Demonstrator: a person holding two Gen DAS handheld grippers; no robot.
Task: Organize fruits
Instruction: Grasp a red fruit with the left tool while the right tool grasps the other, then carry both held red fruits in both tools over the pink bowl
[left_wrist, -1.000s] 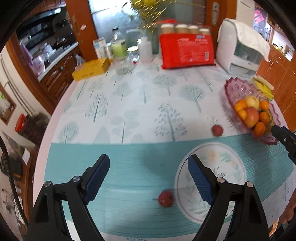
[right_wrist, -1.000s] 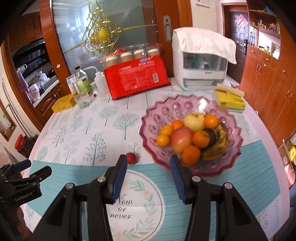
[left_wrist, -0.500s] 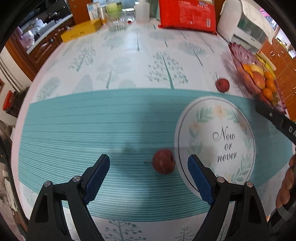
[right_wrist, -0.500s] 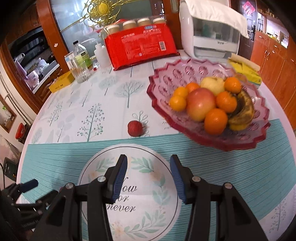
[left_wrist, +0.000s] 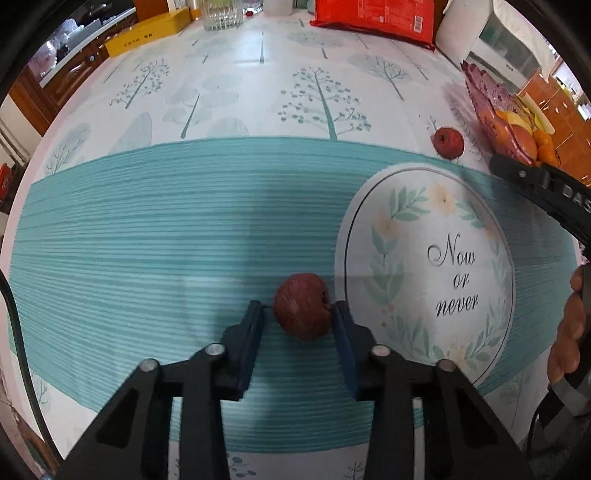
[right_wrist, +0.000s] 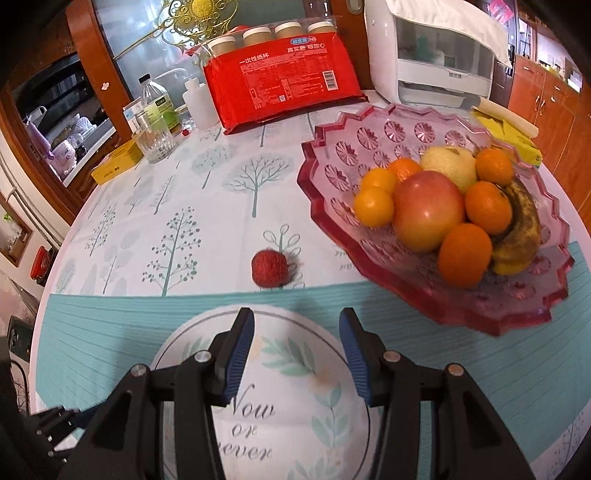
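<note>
A small dark red fruit (left_wrist: 303, 312) lies on the teal band of the tablecloth. My left gripper (left_wrist: 297, 310) points steeply down over it, its jaws closing on it, with both blue pads against its sides. A second small red fruit (right_wrist: 269, 267) (left_wrist: 448, 142) lies beside the pink glass bowl (right_wrist: 332, 162), which holds an apple (right_wrist: 428, 210), several oranges, a pear and a banana. My right gripper (right_wrist: 295, 321) hovers open and empty over the round "Now or never" print, short of that fruit. One of its black fingers (left_wrist: 535, 181) shows in the left wrist view.
A red package (right_wrist: 284, 81), a white appliance (right_wrist: 436, 55), a drinking glass (right_wrist: 153, 142), bottles and a yellow box (right_wrist: 116, 162) stand along the far side of the table. A yellow pack (right_wrist: 509, 133) lies behind the bowl. A person's hand (left_wrist: 569, 325) is at the right edge.
My left gripper has come down over the near red fruit and its wide jaws have closed onto it. My right gripper has sunk towards the table, nearer the second fruit.
</note>
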